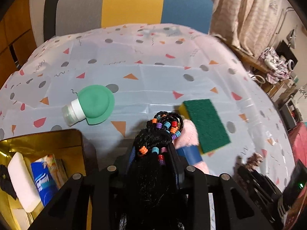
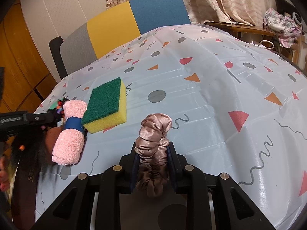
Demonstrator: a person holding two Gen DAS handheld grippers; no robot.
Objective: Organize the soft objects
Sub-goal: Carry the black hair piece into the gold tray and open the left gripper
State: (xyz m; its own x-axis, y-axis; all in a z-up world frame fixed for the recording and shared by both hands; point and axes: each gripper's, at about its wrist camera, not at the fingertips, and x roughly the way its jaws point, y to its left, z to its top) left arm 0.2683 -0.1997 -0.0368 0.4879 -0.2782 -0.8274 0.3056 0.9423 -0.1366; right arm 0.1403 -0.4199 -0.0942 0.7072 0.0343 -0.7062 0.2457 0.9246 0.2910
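Note:
My left gripper [image 1: 153, 145] is shut on a black braided hairpiece with coloured beads [image 1: 163, 128], held just above the table beside the box. My right gripper [image 2: 152, 149] is shut on a brown satin scrunchie [image 2: 154, 132], which sticks up between the fingers. A rolled pink towel with a blue band [image 2: 70, 132] lies on the table next to a green and yellow sponge [image 2: 107, 105]; both also show in the left wrist view, the towel [image 1: 187, 134] and the sponge [image 1: 208, 124]. The left gripper and hairpiece show at the left of the right wrist view [image 2: 57, 111].
A gold box [image 1: 44, 143] at the lower left holds a white sponge [image 1: 22, 182] and a blue tissue pack [image 1: 45, 180]. A green-capped bottle [image 1: 90, 105] lies on the patterned tablecloth [image 1: 153, 72]. A chair [image 2: 134, 23] stands behind the table.

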